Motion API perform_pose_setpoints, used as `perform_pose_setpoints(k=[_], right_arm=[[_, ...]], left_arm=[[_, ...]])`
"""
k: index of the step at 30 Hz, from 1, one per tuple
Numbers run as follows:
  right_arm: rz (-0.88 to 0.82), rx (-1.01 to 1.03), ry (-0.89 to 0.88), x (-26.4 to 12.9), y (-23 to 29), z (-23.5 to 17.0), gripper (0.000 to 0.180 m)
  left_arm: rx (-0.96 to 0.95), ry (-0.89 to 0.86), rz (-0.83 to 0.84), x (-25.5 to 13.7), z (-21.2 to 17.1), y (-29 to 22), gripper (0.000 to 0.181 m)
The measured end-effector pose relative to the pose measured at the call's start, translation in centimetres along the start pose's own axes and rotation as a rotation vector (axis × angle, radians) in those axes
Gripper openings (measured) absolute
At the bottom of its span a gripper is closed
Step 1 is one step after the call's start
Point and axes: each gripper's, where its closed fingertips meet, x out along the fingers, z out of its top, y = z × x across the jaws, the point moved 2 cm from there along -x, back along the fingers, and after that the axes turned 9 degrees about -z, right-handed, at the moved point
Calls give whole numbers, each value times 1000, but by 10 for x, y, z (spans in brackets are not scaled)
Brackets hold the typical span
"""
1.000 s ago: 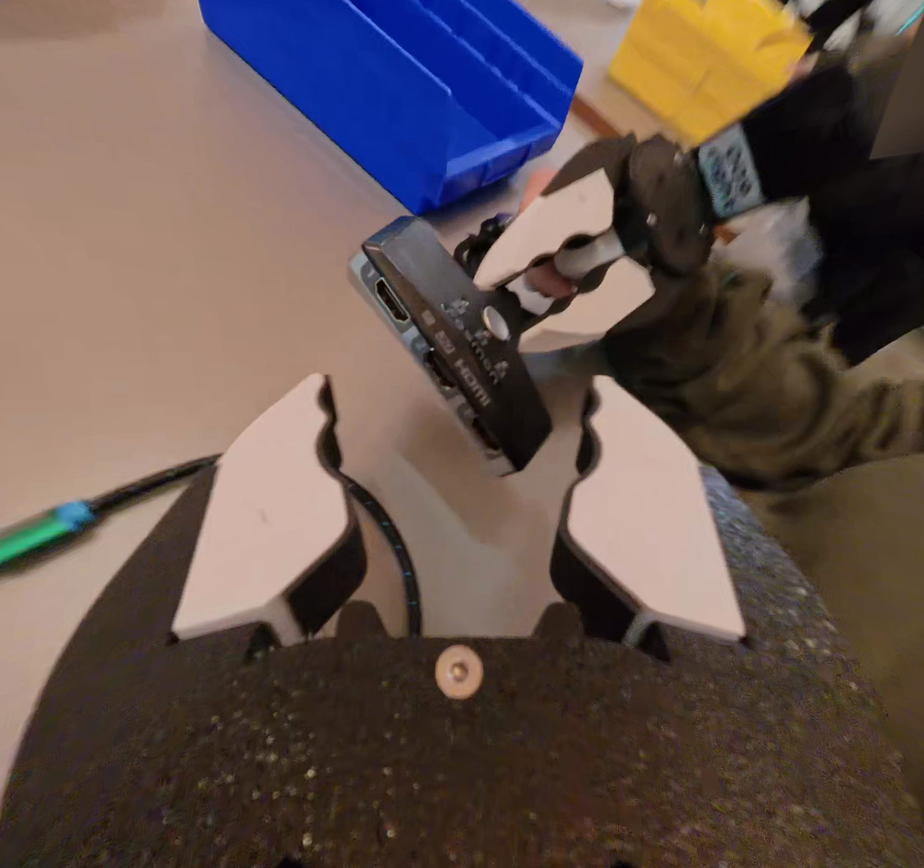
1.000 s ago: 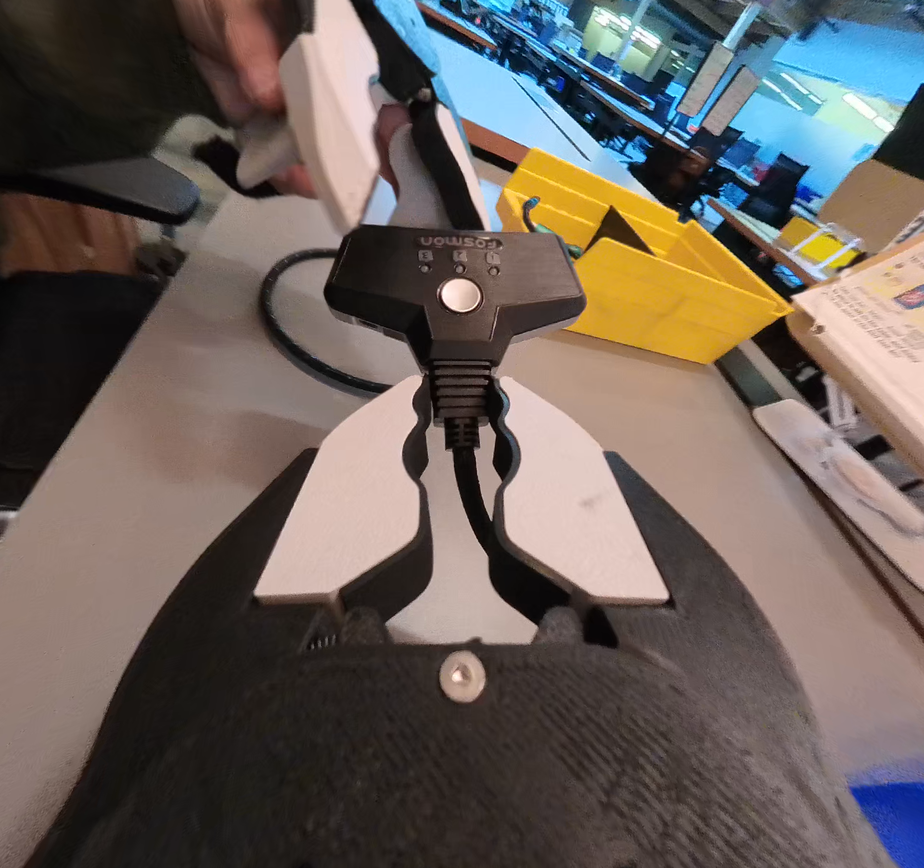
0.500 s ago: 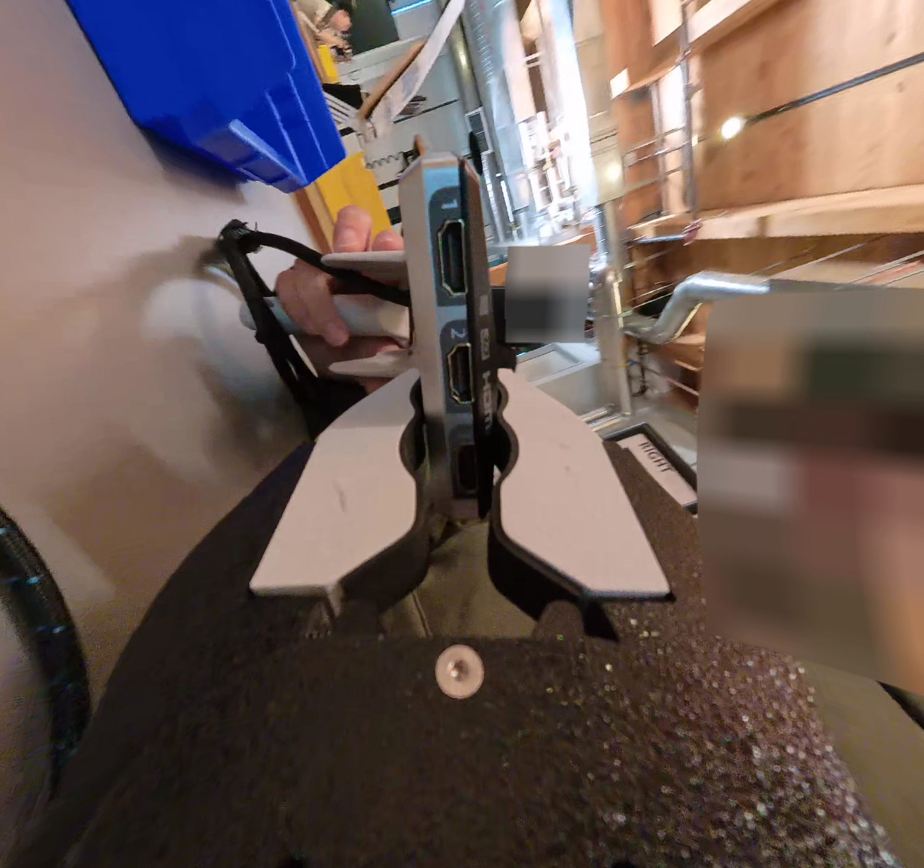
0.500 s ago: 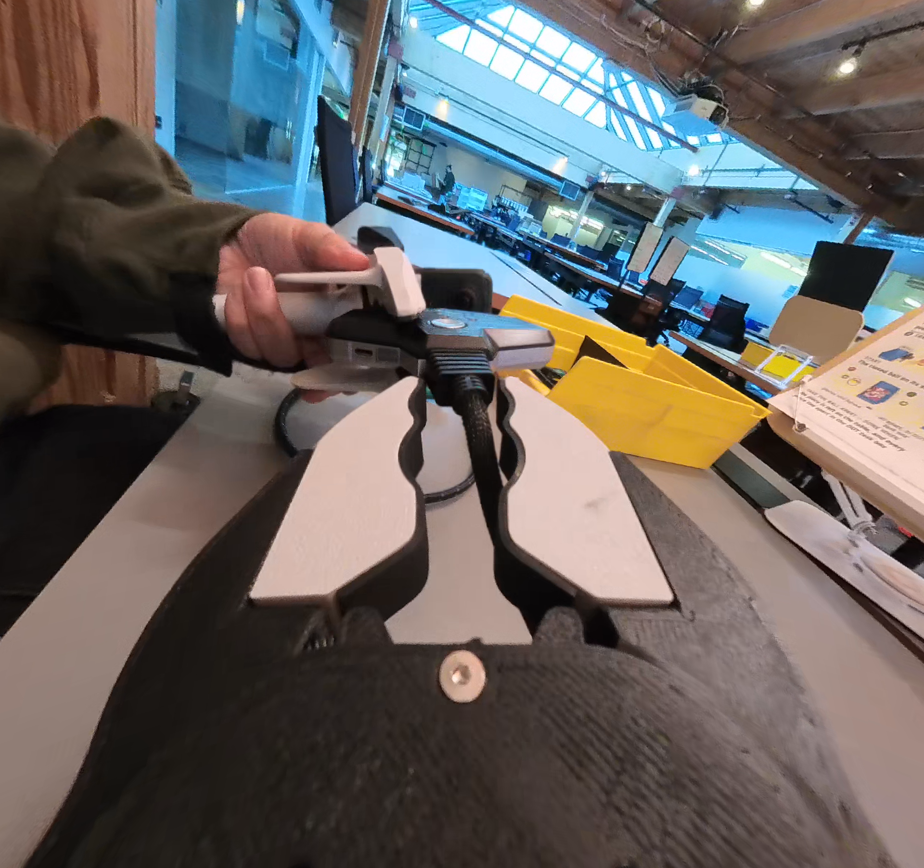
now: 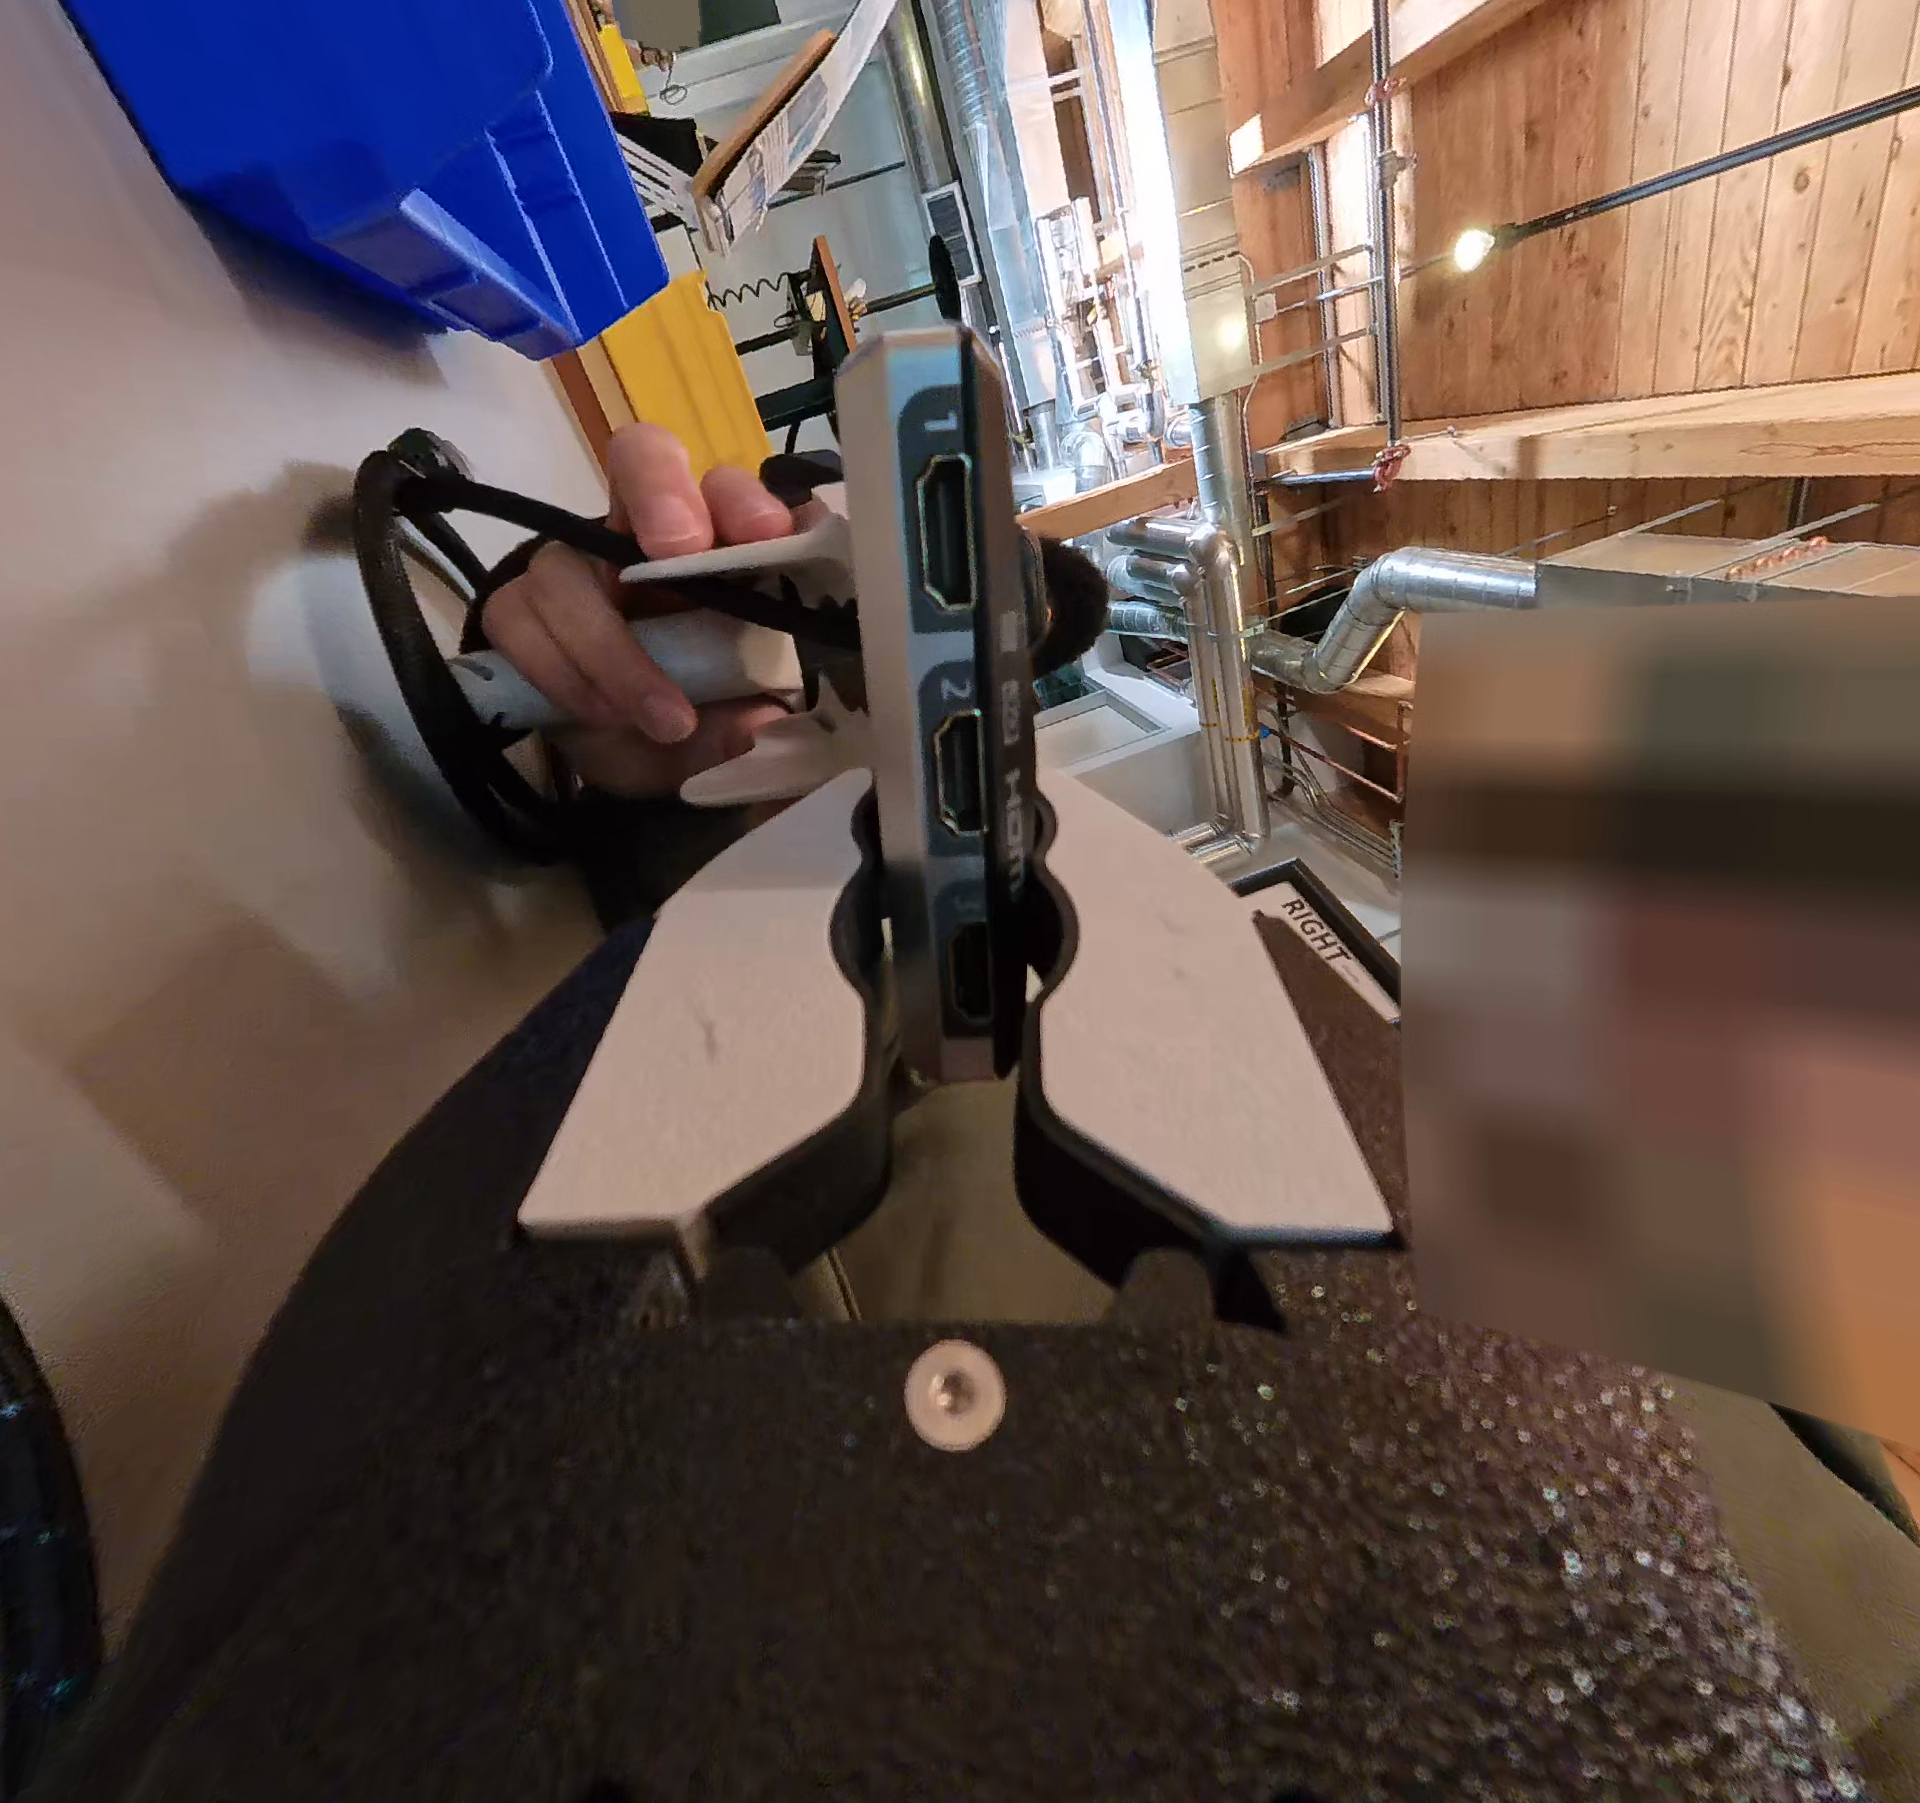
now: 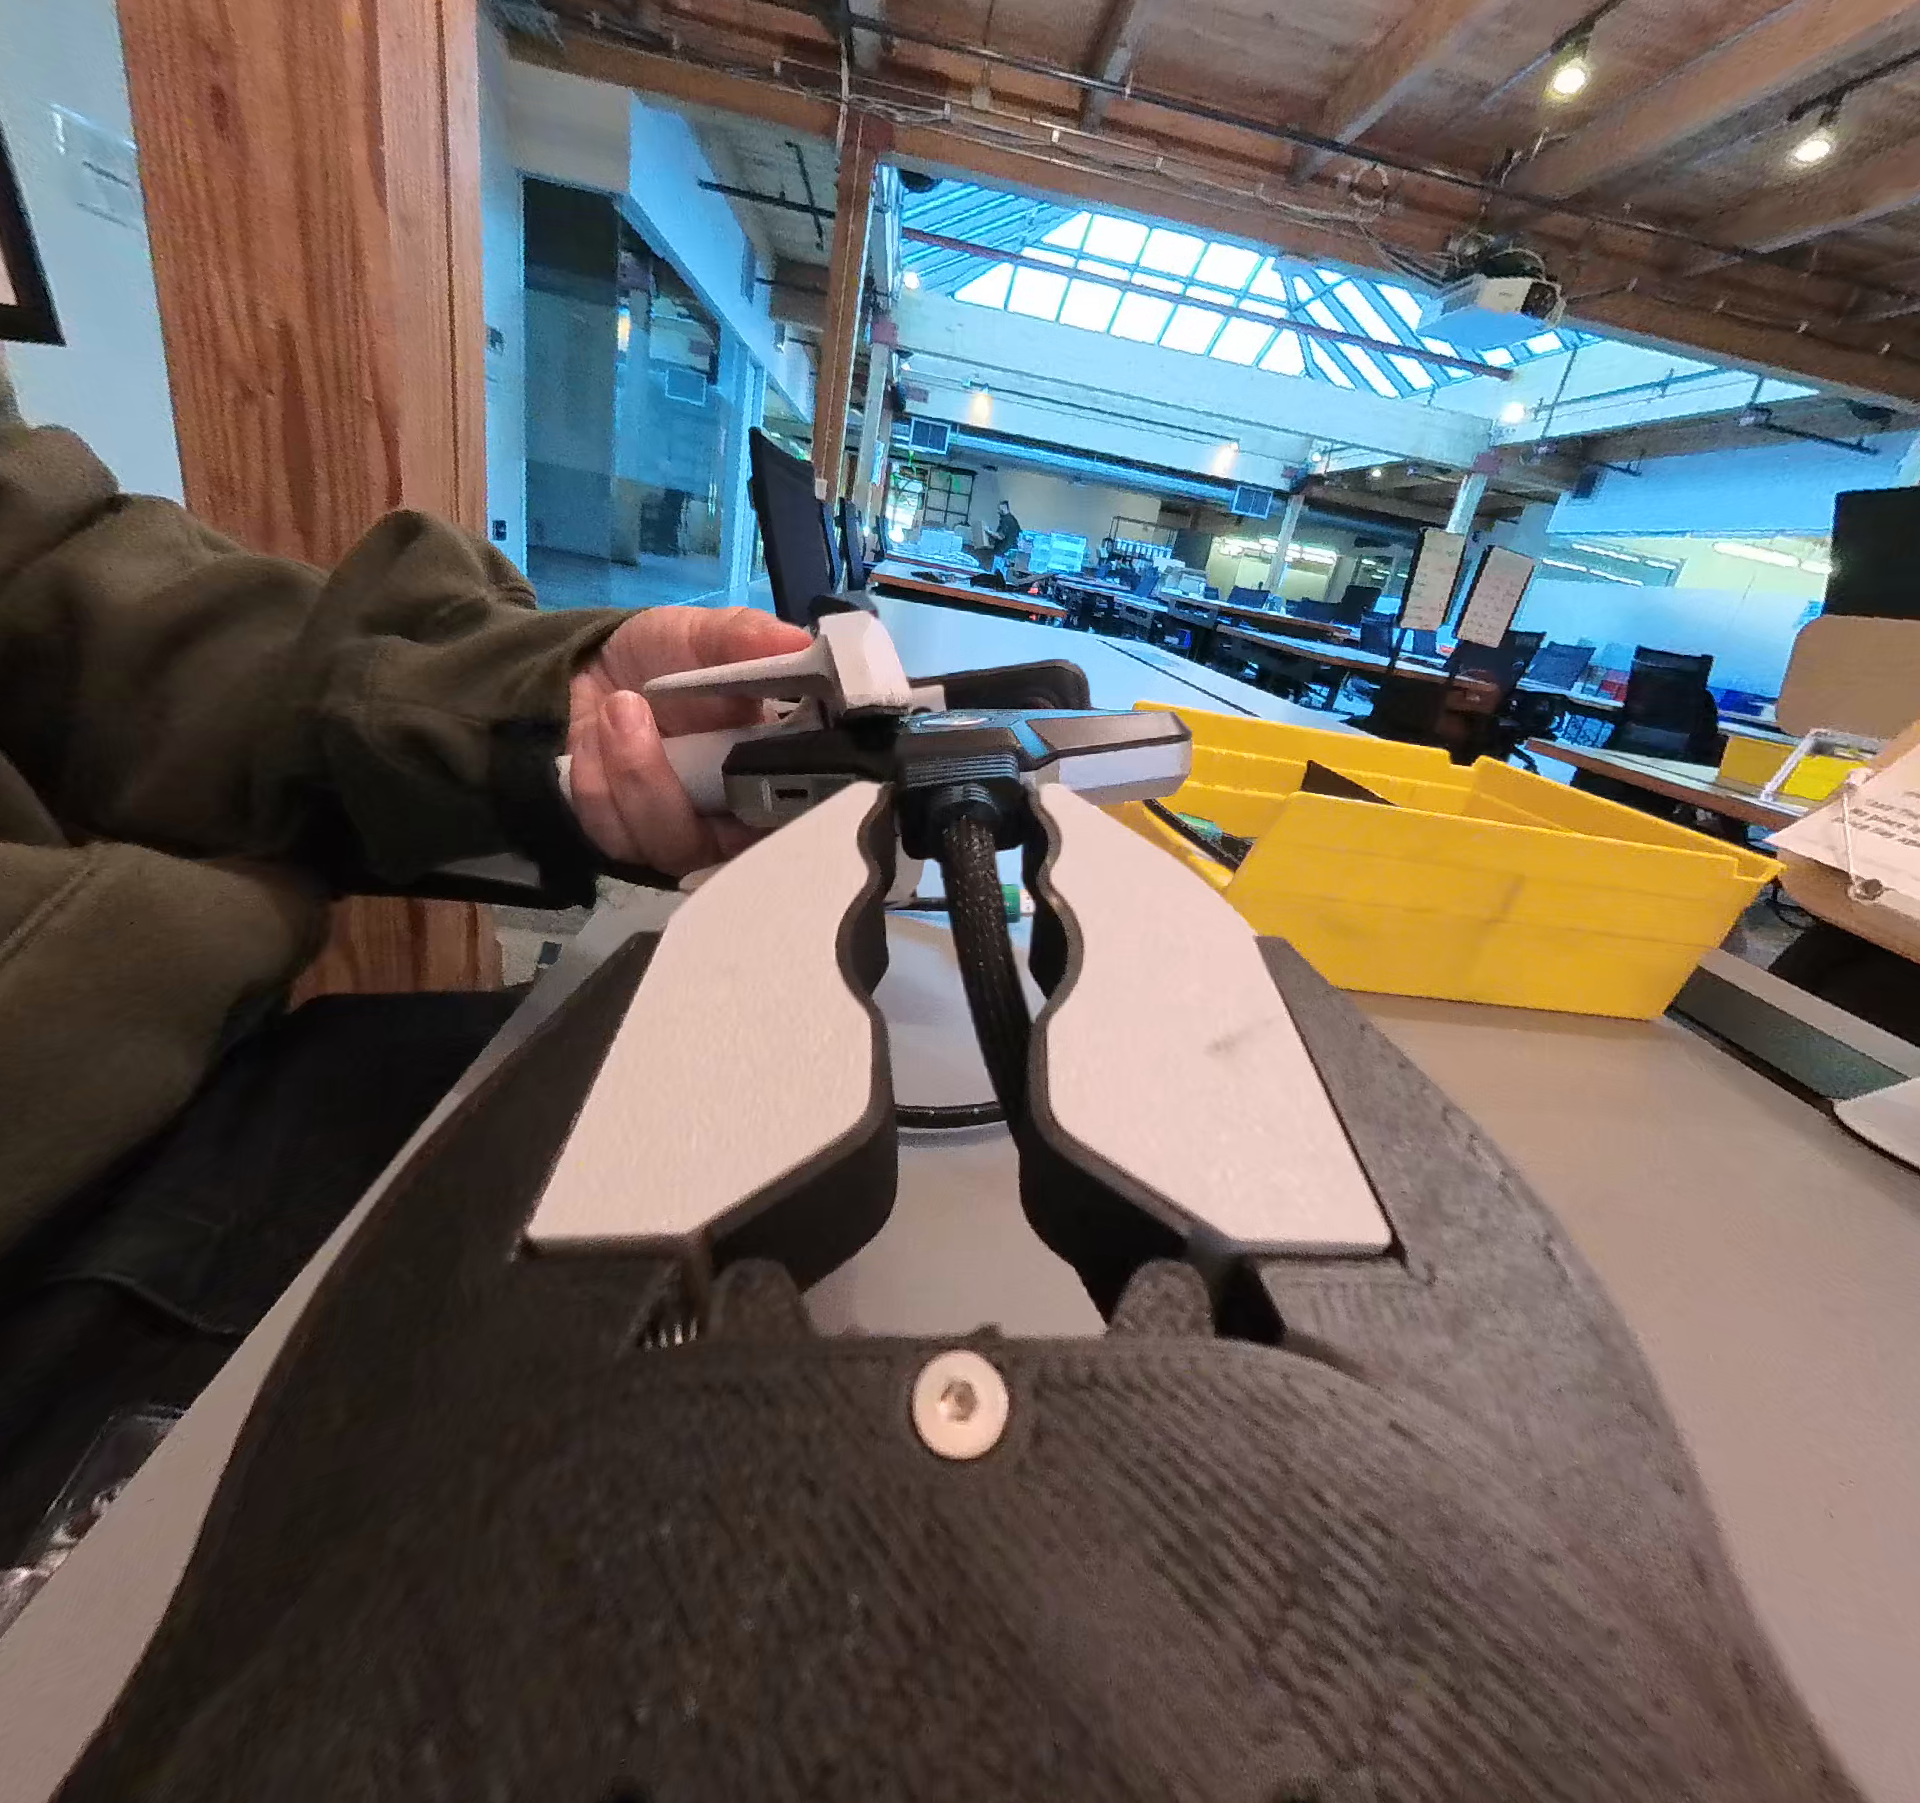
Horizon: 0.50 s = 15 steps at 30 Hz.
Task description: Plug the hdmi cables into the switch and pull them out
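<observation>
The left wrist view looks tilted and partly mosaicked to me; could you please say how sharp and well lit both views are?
Left wrist view: horizon turned sideways, switch sharp, table and blue bin soft, wide-angle bending, mosaic patches at right and top, one glaring lamp. Right wrist view: level, bright skylight, switch and cable fairly sharp, yellow bin clear, edges curved.

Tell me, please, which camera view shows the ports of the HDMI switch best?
The left wrist view: the switch, clamped by the left hand-held gripper, turns its port edge toward the camera, showing three empty ports. The right wrist view sees the switch from its cable side, in the right hand-held gripper; those ports are hidden.
</observation>
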Motion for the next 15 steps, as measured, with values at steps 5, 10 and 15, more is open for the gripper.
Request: perform_pose_setpoints(k=[5,10,15], right_arm=[[-20,45,-49,0,-2,4,24],[-8,51,9,0,-3,-5,22],[0,48,-20,-1,-1,-3,23]], left_arm=[[-6,-17,12,0,1,3,22],[-18,-41,47,-4,1,11,23],[-19,-27,32,-1,0,6,23]])
